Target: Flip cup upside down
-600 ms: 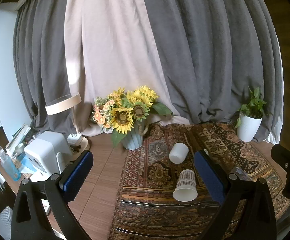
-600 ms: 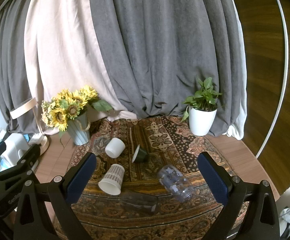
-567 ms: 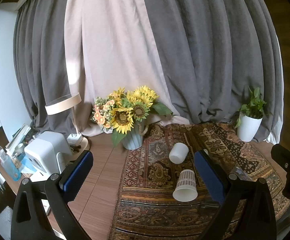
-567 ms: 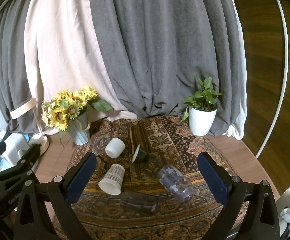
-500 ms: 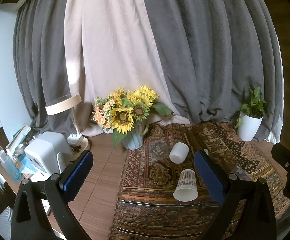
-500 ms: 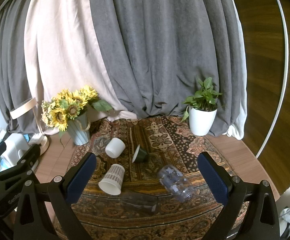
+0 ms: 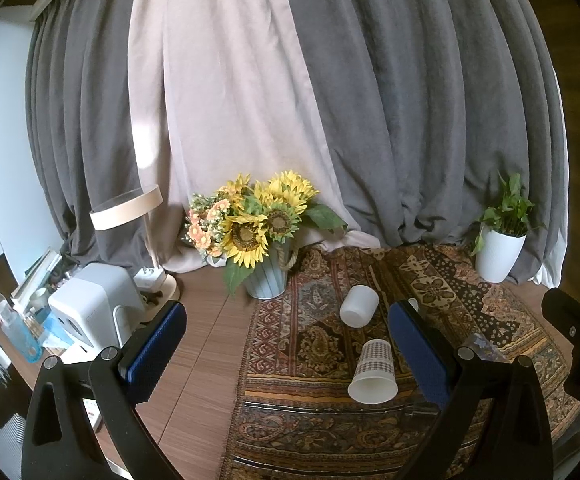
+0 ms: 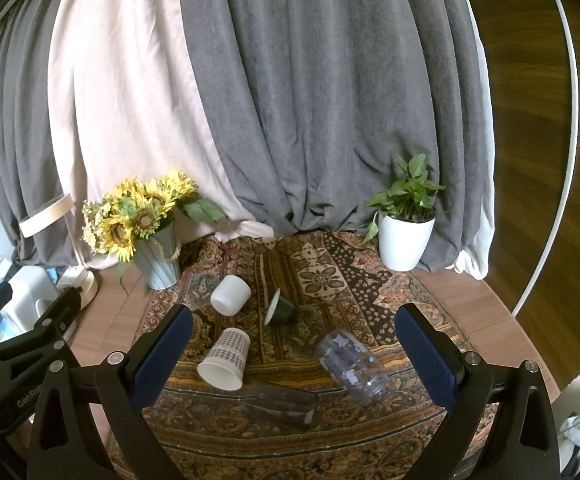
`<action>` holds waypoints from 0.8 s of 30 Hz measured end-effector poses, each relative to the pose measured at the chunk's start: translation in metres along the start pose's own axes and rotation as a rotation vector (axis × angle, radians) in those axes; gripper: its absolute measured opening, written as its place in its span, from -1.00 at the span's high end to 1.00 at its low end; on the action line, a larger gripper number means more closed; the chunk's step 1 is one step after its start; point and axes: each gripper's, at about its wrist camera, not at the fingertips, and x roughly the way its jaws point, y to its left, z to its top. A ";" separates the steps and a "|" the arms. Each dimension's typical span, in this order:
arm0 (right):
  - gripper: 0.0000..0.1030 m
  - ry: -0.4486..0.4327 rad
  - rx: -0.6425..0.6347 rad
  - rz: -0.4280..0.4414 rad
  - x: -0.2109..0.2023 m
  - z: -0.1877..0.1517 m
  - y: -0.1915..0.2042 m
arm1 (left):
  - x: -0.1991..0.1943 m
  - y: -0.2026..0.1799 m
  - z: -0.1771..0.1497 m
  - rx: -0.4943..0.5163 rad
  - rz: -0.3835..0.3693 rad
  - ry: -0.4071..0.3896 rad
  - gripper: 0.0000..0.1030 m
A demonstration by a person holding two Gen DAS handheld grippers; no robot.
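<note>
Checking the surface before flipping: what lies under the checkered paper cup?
The checkered paper cup lies on its side on the patterned rug. Whatever is beneath the rug there is covered.

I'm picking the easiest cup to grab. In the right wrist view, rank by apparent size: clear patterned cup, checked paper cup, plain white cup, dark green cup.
1. clear patterned cup, though it lies nearest the camera
2. checked paper cup
3. plain white cup
4. dark green cup

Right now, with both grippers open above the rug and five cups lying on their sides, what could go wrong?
1. The checked paper cup is thin; a hard squeeze could crush it.
2. The clear patterned cup and the dark clear cup lie close together, so a finger reaching one may roll the other.
3. The rug looks uneven; a flipped cup may tip.
</note>
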 end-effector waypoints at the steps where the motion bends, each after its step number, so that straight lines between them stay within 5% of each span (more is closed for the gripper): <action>1: -0.97 0.001 -0.001 0.001 0.000 0.000 0.000 | 0.001 0.000 0.000 0.000 0.001 0.000 -1.00; 12: -0.97 0.022 -0.006 0.004 0.012 -0.002 0.005 | 0.012 0.001 0.000 0.005 0.006 0.025 -1.00; 24: -0.97 0.095 -0.049 0.037 0.054 -0.001 0.028 | 0.065 0.012 -0.010 0.003 0.013 0.146 -1.00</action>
